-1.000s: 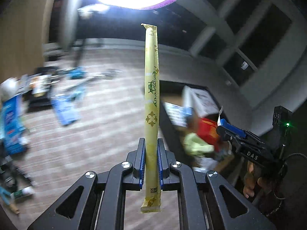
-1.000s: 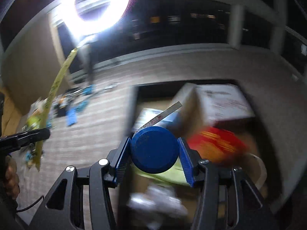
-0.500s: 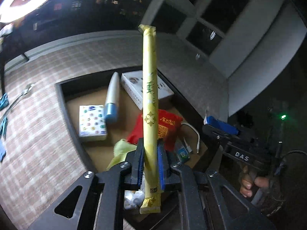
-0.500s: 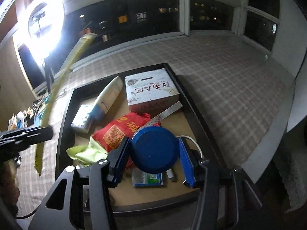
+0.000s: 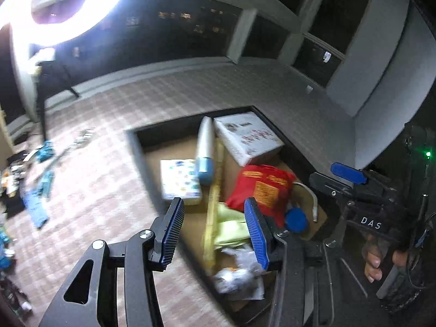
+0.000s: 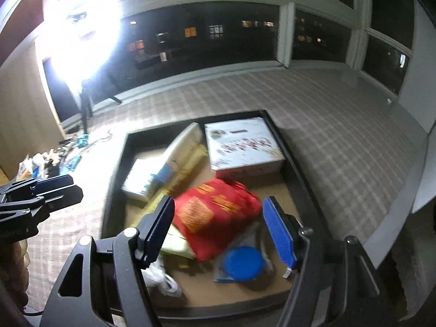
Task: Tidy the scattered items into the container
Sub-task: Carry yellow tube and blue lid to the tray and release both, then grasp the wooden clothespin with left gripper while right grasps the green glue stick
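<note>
1. Hovering over the dark-walled container [image 5: 137,141], our left claw [image 5: 215,234] has its blue pads spread apart with nothing pinched between them; its jaws have just been opening.
2. Below that gap we see the long yellow sachet [image 5: 214,207], blurred, lying lengthwise inside the container between the white patterned packet [image 5: 178,179] and the red pouch [image 5: 261,188], clear of both pads.
3. Our right claw [image 6: 220,234] stands wider still, its jaws also just opened and bare.
4. We find the blue round lid [image 6: 244,263] on the container floor near the front wall, just under the right-hand pad and touching neither pad.
5. Also in the container: a white box [image 6: 242,147] in the far right corner, a pale tube with a blue cap [image 6: 177,152] leaning beside it, a yellow-green cloth [image 5: 229,226] and a white cable [image 5: 310,199].
6. We note the container walls rise close around the load; its near wall sits right below both claws.
7. Beyond the far and right rims, the checked bed cover [image 6: 340,136] lies open up to the window wall.
8. At left, more scattered items [image 5: 38,185] remain on the cover, well apart from the container, near the ring light [image 6: 81,27] stand.
</note>
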Motion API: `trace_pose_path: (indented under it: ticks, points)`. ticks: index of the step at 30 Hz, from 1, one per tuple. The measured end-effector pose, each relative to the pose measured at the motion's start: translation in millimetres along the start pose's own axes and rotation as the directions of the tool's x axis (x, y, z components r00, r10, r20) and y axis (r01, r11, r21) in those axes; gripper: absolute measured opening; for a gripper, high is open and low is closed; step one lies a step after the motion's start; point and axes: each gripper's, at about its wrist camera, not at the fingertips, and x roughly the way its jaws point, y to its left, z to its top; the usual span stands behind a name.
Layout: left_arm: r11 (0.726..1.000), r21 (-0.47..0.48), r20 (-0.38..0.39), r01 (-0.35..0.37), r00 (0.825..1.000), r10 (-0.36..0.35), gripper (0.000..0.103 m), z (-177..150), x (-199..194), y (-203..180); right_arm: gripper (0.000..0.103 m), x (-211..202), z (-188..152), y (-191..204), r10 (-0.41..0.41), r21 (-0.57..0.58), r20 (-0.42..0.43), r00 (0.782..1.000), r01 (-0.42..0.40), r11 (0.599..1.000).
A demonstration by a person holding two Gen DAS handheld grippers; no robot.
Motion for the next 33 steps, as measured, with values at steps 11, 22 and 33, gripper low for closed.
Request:
trace_pose_path:
  ticks: [11,22,33]
  points:
    - [0.974,-0.146,0.07,-0.171,0.981,0.182,0.043,-22,-70,96,0.066,12,20,100,0.168,-0.114,0.004,0.986,-0.166,0.979]
    - [0.827,-0.405,0.012,-0.39,0.902,0.431,0.043,-116,-154,236,0.066,35,17,246,0.364,-0.324,-0.099,0.926,-0.375,0.868]
    - [0.648,-0.628,-0.137,-0.431,0.881,0.453,0.039,-232,-175,318,0.057,64,-32,386,0.451,-0.513,-0.346,0.823,-0.568,0.643]
